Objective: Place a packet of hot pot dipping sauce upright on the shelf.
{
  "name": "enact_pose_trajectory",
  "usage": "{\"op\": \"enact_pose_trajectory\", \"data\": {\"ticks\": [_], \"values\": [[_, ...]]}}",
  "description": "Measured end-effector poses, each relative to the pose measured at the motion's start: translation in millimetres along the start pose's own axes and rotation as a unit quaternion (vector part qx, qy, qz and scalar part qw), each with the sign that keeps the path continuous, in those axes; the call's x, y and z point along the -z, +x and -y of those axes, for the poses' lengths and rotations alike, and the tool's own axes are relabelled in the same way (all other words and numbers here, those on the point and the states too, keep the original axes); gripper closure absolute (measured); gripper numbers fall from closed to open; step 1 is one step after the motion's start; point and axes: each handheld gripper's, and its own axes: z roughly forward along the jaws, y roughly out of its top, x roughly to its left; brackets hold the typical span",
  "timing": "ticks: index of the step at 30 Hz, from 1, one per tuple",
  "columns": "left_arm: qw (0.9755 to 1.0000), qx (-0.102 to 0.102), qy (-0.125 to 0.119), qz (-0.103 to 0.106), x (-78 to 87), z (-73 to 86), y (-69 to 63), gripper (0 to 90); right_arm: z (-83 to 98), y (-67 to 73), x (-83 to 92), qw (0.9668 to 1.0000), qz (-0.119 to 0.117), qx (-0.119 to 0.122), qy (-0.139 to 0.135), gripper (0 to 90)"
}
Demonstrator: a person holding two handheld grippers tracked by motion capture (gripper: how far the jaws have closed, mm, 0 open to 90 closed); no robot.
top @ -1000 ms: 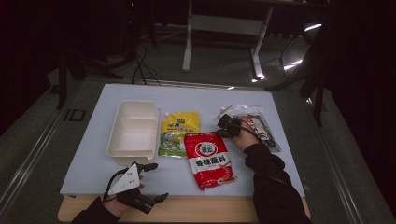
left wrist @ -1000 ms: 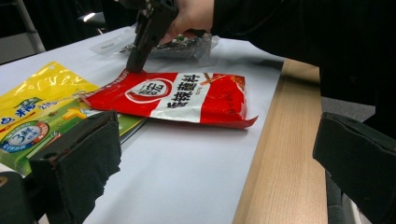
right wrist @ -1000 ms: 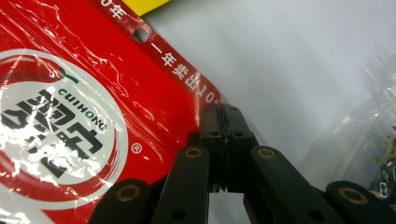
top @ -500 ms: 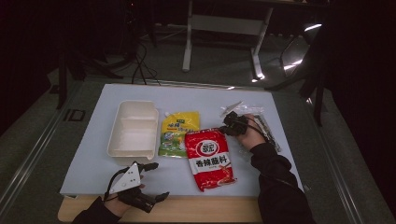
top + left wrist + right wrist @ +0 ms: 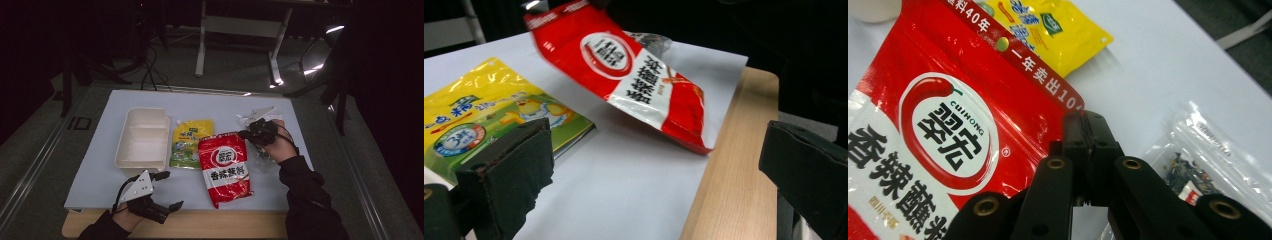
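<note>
While the right hand-held gripper [image 5: 248, 133] is pinching the far right corner of the glossy red seasoning pouch [image 5: 225, 167] with its jaws fully closed, that corner is lifting off the pale blue bench [image 5: 100, 165] and the near end is resting near the wooden edge. The pouch is looking light, soft and floppy, with slick film that could slip, so the flat sealed top strip is seeming the safest hold. It is showing a white oval logo with a red chilli and bold black characters. It is lying between the yellow sachet [image 5: 189, 142] on its left and a clear packet [image 5: 1198, 165] on its right. The left hand-held gripper [image 5: 162, 192] is hovering wide and empty at the near edge.
</note>
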Motion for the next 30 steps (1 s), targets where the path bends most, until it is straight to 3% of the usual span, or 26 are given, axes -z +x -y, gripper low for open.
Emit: {"op": "enact_pose_trajectory", "data": {"ticks": [15, 26, 30], "values": [[0.9995, 0.015, 0.029, -0.002, -12.6, -24.6, -0.5, 2.0, 1.9, 26.4, 53.5, 0.9979, 0.004, 0.029, -0.059, 89.8], [0.9996, 0.000, 0.025, -0.008, -24.7, -51.4, 0.3, 3.0, 8.6, 40.5, 76.6, 0.9965, 0.010, 0.040, -0.073, 89.7], [0.9996, -0.014, 0.022, -0.010, -31.2, -60.7, -3.6, 3.5, 9.8, 43.1, 80.0, 0.9963, 0.014, 0.045, -0.072, 89.7]]}}
